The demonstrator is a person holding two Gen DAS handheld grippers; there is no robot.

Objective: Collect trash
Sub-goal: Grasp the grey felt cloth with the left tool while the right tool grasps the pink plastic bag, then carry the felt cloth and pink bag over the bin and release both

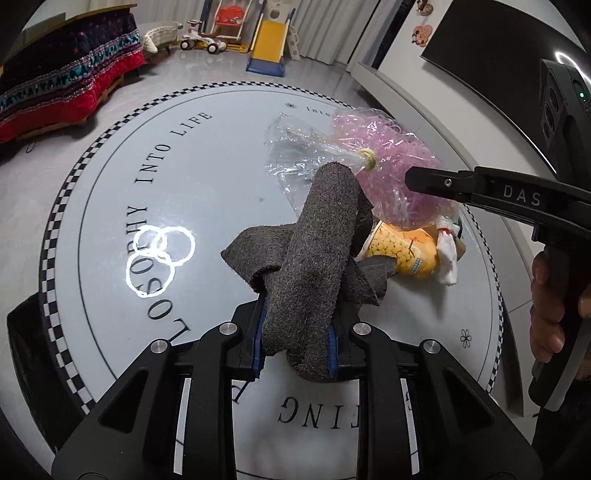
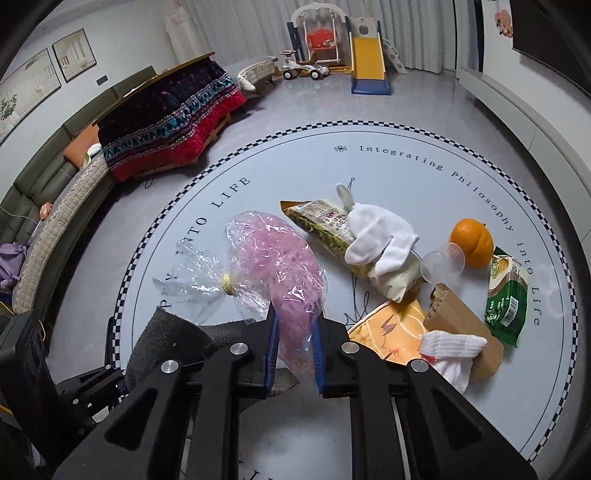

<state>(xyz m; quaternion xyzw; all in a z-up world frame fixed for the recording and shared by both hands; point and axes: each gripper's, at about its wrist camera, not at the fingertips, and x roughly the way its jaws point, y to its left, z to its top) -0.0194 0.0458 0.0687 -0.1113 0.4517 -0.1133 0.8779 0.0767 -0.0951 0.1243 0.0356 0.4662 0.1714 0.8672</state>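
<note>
Left gripper (image 1: 295, 343) clamped on grey felt scrap (image 1: 314, 258), right gripper (image 2: 293, 350) pinched clear bag of pink shreds (image 2: 280, 266), above round table (image 2: 424, 177)

Round white table (image 2: 369, 177), rimmed with a black-and-white check band and printed lettering. Glossy pale grey floor (image 2: 295, 103); ring-shaped lamp glare (image 1: 159, 258) reflected on the tabletop. Curved dark sofa (image 2: 44, 177) set along the left wall, edged with a quilted beige cover. A dark patterned blanket (image 2: 170, 118) with red hem is draped over a low frame. Two framed pictures (image 2: 48, 66) are hung on the white wall. Pleated curtains (image 2: 240, 33) at the back; toy slide (image 2: 369, 62), swing (image 2: 321, 37) and ride-on car (image 2: 301, 70) before them.
</note>
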